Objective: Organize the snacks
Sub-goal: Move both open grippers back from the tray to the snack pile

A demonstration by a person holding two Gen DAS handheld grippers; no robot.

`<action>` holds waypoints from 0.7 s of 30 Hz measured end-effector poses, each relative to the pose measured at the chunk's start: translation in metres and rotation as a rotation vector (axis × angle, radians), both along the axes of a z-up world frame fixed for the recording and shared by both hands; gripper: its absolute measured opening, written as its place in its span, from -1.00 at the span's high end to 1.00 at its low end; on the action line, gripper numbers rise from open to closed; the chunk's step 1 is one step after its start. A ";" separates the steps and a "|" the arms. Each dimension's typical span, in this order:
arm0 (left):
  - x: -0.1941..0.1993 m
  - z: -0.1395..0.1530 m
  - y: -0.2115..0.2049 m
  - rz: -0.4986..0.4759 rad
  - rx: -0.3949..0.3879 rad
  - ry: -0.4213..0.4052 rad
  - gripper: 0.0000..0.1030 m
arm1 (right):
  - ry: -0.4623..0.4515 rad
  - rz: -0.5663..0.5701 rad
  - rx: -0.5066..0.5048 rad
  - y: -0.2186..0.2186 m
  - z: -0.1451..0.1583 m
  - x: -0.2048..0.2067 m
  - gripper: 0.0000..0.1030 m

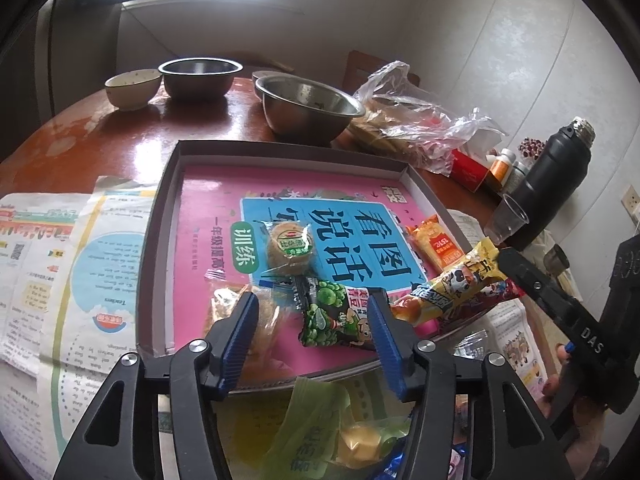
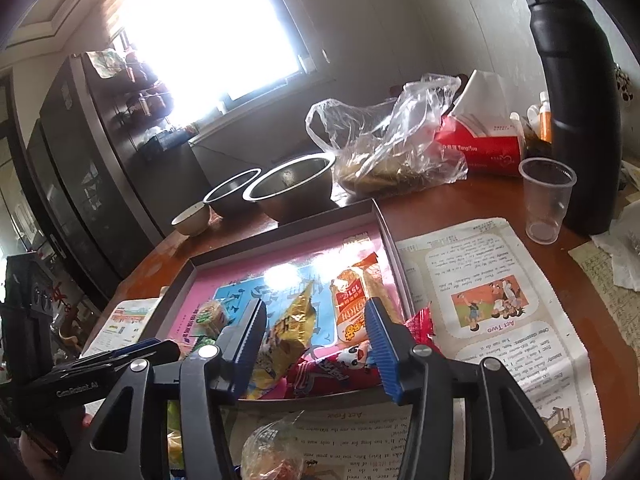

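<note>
A grey tray (image 1: 160,200) lined with a pink book cover holds several snacks. A round cake in clear wrap (image 1: 290,246) lies mid-tray and an orange packet (image 1: 436,244) at its right. My left gripper (image 1: 314,328) stands open over a green pea packet (image 1: 336,316), which lies loose between the pads. The left pad (image 1: 240,332) hangs over a golden-brown snack (image 1: 224,304). My right gripper (image 2: 316,344) is open above a yellow packet (image 2: 288,336) and a red packet (image 2: 332,368), neither pad pressing on them. The orange packet (image 2: 352,304) lies just beyond.
Two steel bowls (image 1: 200,76) (image 1: 308,108) and a ceramic bowl (image 1: 132,88) stand behind the tray. At the right are a plastic bag (image 2: 384,148), a red tissue box (image 2: 488,148), a black flask (image 2: 576,112) and a plastic cup (image 2: 546,200). Newspaper (image 1: 60,260) flanks the tray; a green-wrapped sweet (image 1: 320,428) lies near.
</note>
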State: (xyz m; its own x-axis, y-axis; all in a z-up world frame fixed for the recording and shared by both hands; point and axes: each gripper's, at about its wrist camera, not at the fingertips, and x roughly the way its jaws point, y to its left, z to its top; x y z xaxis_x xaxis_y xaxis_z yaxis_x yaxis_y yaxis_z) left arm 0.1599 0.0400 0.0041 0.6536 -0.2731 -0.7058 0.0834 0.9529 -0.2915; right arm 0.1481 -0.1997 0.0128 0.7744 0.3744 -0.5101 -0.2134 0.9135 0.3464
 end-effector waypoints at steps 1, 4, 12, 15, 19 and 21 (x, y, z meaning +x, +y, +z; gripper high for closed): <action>-0.001 0.000 0.001 0.004 0.000 0.001 -0.17 | -0.004 0.002 0.000 0.000 0.002 -0.002 -0.01; -0.003 0.001 0.004 0.013 -0.006 0.001 -0.23 | -0.014 0.015 0.000 0.002 0.006 -0.006 -0.05; -0.014 0.006 0.007 0.025 0.010 -0.009 -0.31 | -0.027 0.044 -0.016 0.007 0.010 -0.018 -0.11; -0.019 0.008 0.008 0.026 0.013 -0.008 -0.32 | -0.031 0.053 -0.020 0.009 0.011 -0.021 -0.14; -0.024 0.011 0.009 0.024 0.013 -0.014 -0.34 | -0.040 0.067 -0.031 0.012 0.014 -0.027 -0.17; -0.028 0.012 0.009 0.023 0.013 -0.014 -0.34 | -0.044 0.071 -0.034 0.013 0.015 -0.030 -0.19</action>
State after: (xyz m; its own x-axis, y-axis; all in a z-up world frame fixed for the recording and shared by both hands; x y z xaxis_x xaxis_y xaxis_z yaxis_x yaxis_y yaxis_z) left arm 0.1316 0.0493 0.0162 0.6698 -0.2482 -0.6998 0.0651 0.9585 -0.2776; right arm 0.1182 -0.1871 0.0278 0.7687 0.4118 -0.4893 -0.2921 0.9067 0.3042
